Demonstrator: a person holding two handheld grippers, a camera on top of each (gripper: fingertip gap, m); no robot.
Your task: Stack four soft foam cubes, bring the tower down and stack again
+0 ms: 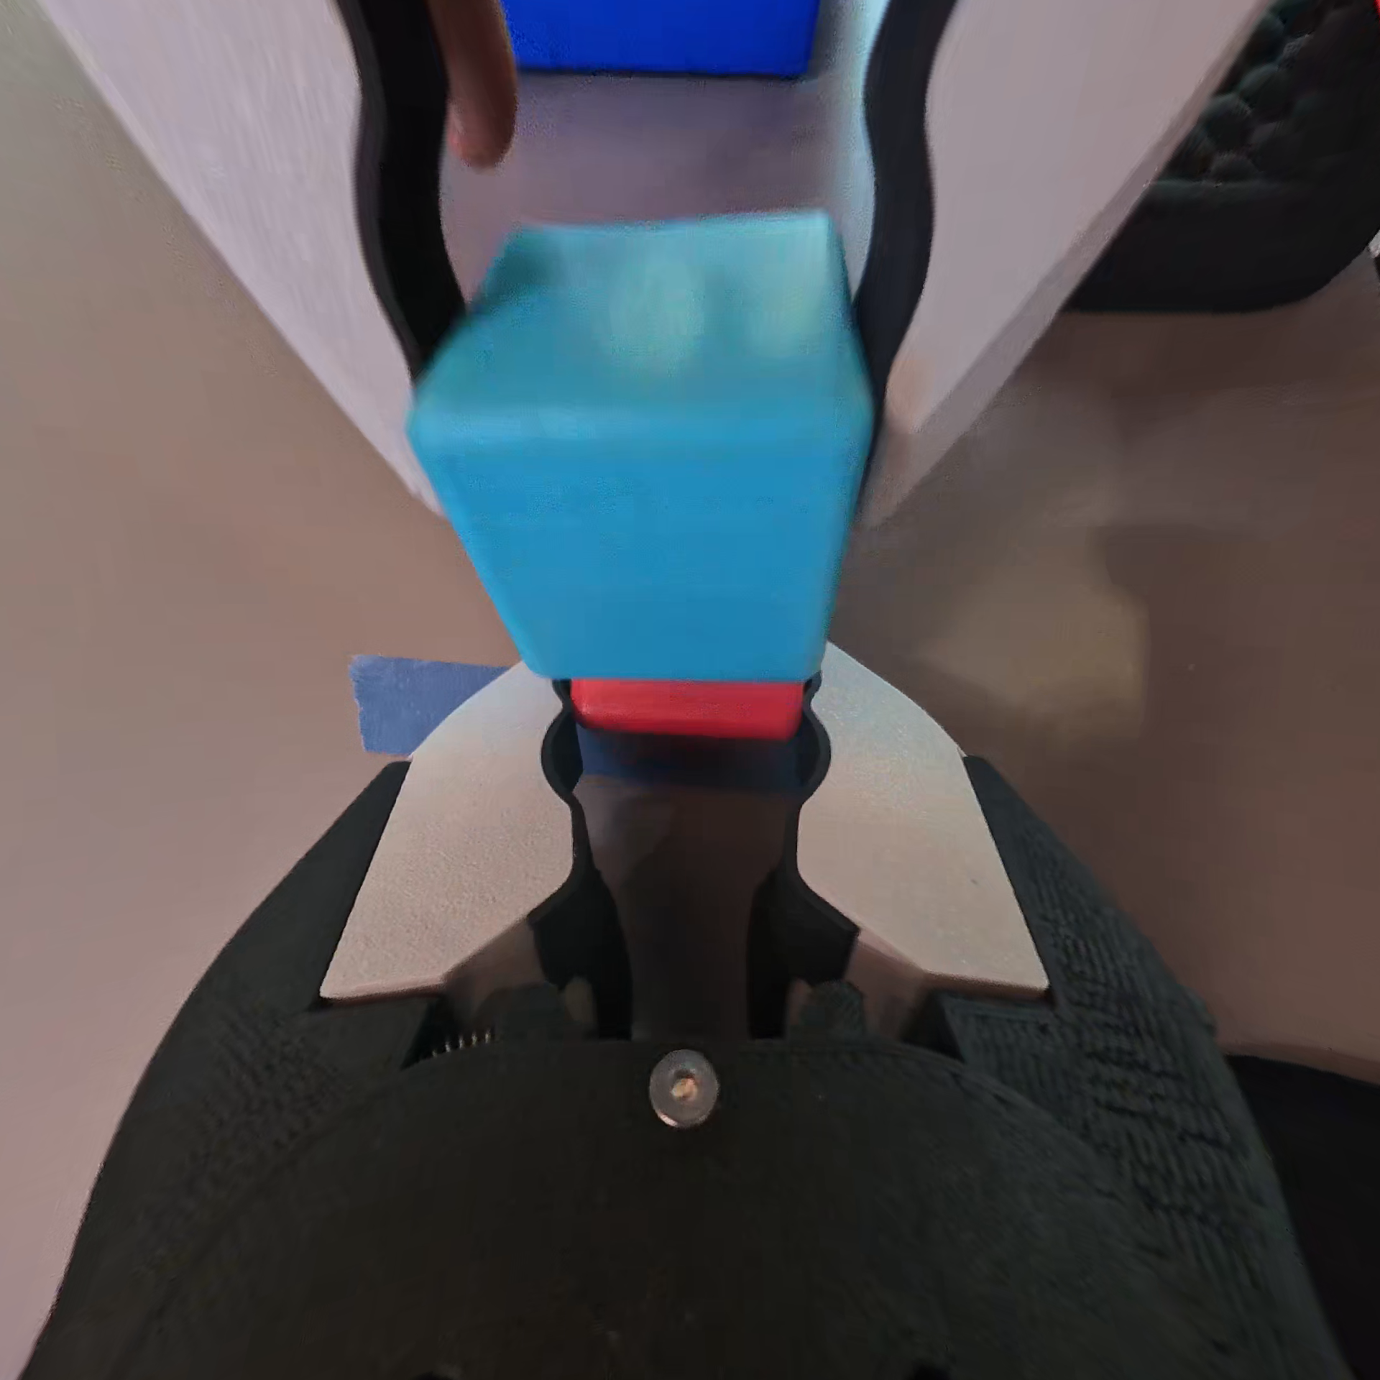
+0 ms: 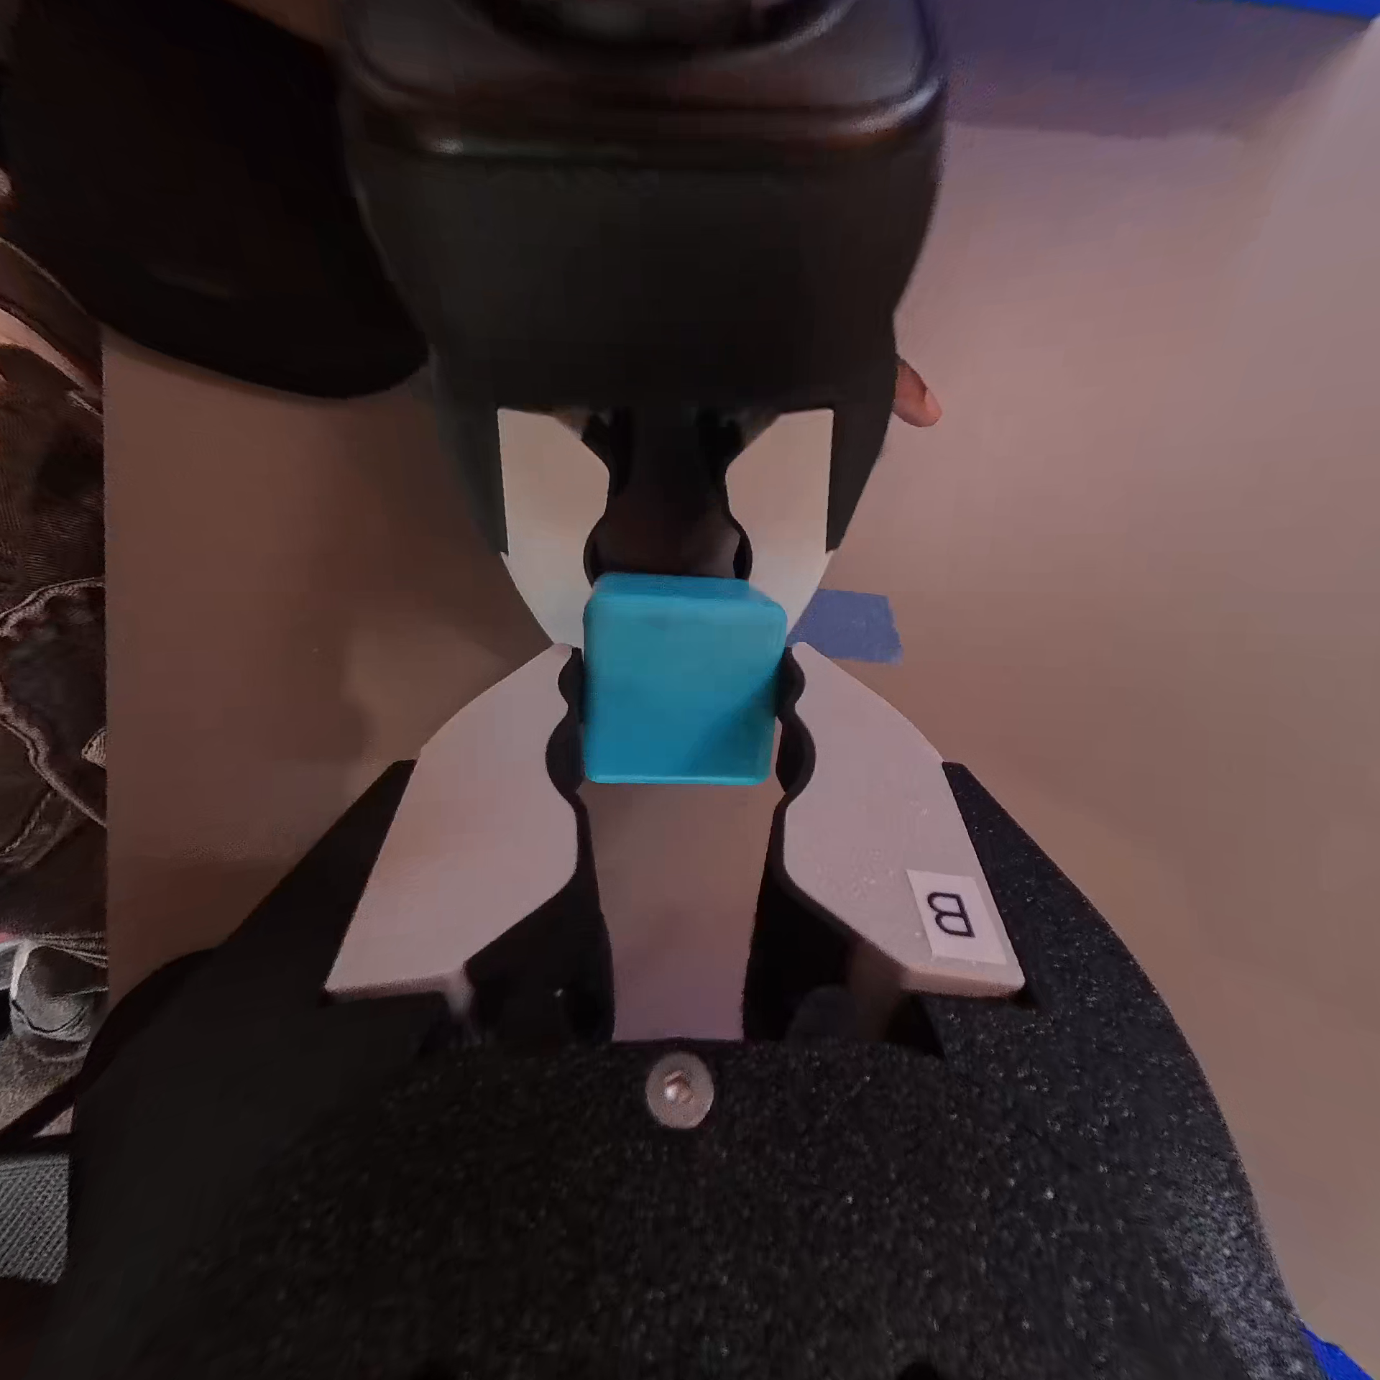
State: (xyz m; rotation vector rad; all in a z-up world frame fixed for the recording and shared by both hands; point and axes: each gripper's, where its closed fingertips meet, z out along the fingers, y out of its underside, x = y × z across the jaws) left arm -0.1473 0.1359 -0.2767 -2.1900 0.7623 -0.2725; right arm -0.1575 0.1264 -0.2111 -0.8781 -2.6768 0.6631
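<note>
Our right gripper (image 2: 681, 698) clamps the light blue foam cube (image 2: 678, 691) directly above the red foam cube (image 1: 683, 708), which our left gripper (image 1: 683, 720) pinches narrowly. We judge hard squeezing or off-centre release could topple the 2.

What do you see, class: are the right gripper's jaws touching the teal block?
Touching. The right wrist view shows the right gripper with its jaws pressed against both sides of the teal block, with no gap showing.
</note>
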